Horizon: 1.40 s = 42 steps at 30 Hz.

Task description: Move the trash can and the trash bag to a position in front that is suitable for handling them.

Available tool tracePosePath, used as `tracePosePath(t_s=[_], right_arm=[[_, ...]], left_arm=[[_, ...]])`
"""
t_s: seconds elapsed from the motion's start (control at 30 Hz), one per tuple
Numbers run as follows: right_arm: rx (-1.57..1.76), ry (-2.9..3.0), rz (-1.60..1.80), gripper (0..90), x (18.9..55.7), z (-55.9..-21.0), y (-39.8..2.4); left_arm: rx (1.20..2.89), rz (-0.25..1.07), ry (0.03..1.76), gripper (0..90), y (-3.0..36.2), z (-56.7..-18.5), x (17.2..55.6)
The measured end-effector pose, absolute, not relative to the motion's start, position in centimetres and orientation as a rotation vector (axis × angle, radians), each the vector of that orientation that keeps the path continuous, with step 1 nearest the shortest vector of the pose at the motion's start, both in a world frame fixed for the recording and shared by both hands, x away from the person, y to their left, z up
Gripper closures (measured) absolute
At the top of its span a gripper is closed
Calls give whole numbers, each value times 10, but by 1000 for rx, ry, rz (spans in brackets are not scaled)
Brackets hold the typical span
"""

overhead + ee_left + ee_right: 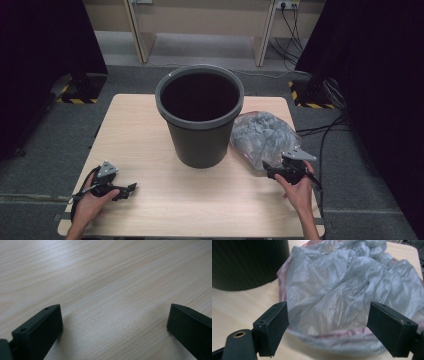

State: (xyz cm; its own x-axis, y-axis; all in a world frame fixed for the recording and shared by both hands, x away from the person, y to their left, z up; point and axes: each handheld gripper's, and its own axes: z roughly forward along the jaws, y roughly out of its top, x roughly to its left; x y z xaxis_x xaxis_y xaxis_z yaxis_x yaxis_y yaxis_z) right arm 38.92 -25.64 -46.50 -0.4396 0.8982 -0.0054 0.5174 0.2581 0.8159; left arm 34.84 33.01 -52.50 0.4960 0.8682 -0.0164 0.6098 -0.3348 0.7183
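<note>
One bag (347, 287) lies just ahead of your right gripper's (328, 330) spread jaws, beside one bin (200, 117); left gripper (115, 325) gapes empty.

wood table (150, 130), floor cables (290, 30)

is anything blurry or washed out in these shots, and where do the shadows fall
High view: sharp, evenly lit, dark only inside the bin. Left gripper view: pale sheen on the table towards the top, grain soft there, faint shadow beside the left jaw. Right gripper view: crumpled grey bag fairly crisp, the near black jaws slightly soft.
</note>
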Motion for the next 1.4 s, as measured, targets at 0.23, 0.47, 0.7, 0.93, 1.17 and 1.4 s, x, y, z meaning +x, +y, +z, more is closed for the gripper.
tracePosePath(t_s=[0.23, 0.47, 0.7, 0.93, 1.17, 1.4], right_arm=[[1297, 2033, 1061, 171, 416, -456, -257], [1310, 2044, 1043, 171, 442, -455, -255], [1339, 2046, 1015, 171, 465, -458, -252], [1368, 2022, 1003, 171, 485, -455, -254], [1381, 2026, 984, 178, 501, -458, -248], [1428, 2027, 941, 181, 521, -466, -244]], left_arm=[[2067, 493, 1210, 0, 330, -525, 348], [2067, 493, 1210, 0, 330, -525, 348], [2067, 492, 1209, 0, 330, -525, 348], [2067, 493, 1209, 0, 330, -525, 348], [2067, 493, 1210, 0, 330, -525, 348], [2067, 492, 1209, 0, 330, -525, 349]])
